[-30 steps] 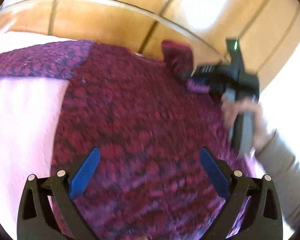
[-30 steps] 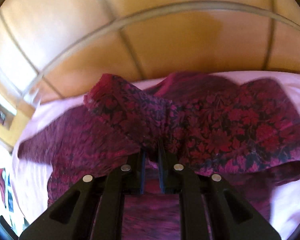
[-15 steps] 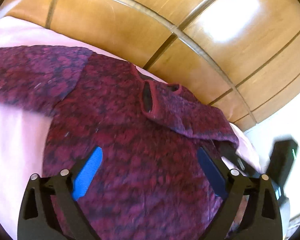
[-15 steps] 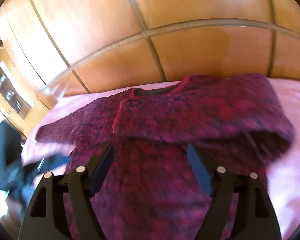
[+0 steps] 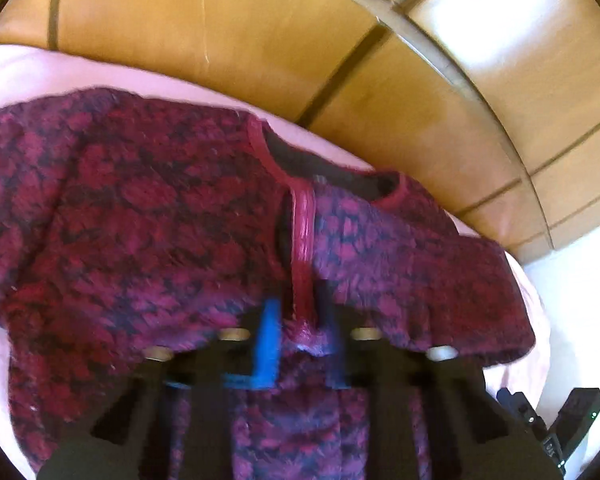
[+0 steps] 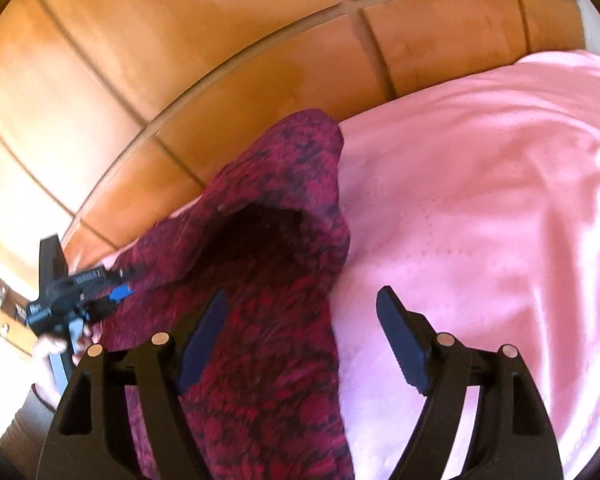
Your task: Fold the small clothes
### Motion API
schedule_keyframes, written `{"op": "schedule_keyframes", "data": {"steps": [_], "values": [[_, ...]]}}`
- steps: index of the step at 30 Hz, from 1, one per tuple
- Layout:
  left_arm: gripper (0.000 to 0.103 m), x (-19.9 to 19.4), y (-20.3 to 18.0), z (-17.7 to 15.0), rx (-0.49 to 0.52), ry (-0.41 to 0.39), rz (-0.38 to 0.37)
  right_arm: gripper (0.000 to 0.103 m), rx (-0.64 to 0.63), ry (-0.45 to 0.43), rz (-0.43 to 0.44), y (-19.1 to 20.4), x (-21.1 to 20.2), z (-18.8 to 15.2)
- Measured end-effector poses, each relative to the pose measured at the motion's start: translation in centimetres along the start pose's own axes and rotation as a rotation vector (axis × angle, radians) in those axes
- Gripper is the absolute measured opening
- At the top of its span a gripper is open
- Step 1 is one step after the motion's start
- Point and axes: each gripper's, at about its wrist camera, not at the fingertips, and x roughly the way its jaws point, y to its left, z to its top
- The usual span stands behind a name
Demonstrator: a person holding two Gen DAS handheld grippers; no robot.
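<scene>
One garment: magenta knit sweater (image 5: pixel 160 220), lying on pink bed sheet (image 6: pixel 480 200) against wooden headboard (image 5: pixel 260 40). Left gripper (image 5: pixel 298 320), wide apart half a second ago, now pinching folded sleeve trim between closed jaws. Right gripper (image 6: pixel 300 320), having let go, now hovering with jaws spread, holding nothing. Likely beginning second sleeve fold.
</scene>
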Motion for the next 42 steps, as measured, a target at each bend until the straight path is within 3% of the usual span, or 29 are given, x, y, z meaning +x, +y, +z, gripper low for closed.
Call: {"op": "schedule_keyframes", "data": {"steps": [2,8,13,15,19,25,30,32,38,42], "values": [[0.009,-1.2,0.1,0.2,-0.005,-0.042,-0.014,0.074,0.028,-0.008,0.012,-0.4,0.1,0.5],[0.009,-5.3,1.7,0.1,0.043,-0.137,0.020,0.074,0.076,-0.056,0.214,0.1,-1.1,1.2],[0.009,-6.7,4.5,0.1,0.013,-0.157,0.059,0.068,0.059,-0.019,0.223,1.9,1.3,1.9],[0.008,-7.1,5.7,0.2,0.004,-0.161,0.080,0.063,0.035,0.019,0.183,2.7,2.8,2.0],[0.008,-7.1,7.7,-0.4,-0.017,-0.158,0.141,0.053,-0.016,0.146,0.011,3.0,6.4,1.2],[0.008,-6.6,8.7,-1.1,0.001,-0.138,0.150,0.053,-0.145,0.179,-0.025,4.3,4.7,0.5],[0.008,-7.3,8.5,-1.2,0.010,-0.159,0.120,0.054,-0.206,0.092,0.070,6.8,1.5,2.0],[0.008,-7.6,8.1,-1.4,0.022,-0.173,0.102,0.060,-0.217,0.038,0.071,7.9,1.7,3.1],[0.008,-8.1,6.5,-1.5,0.086,-0.199,0.124,0.063,-0.261,0.013,-0.115,10.0,9.5,5.8],[0.008,-6.8,7.7,-1.6,0.046,-0.172,0.166,0.063,-0.271,0.047,-0.224,8.1,13.3,5.3]]}}
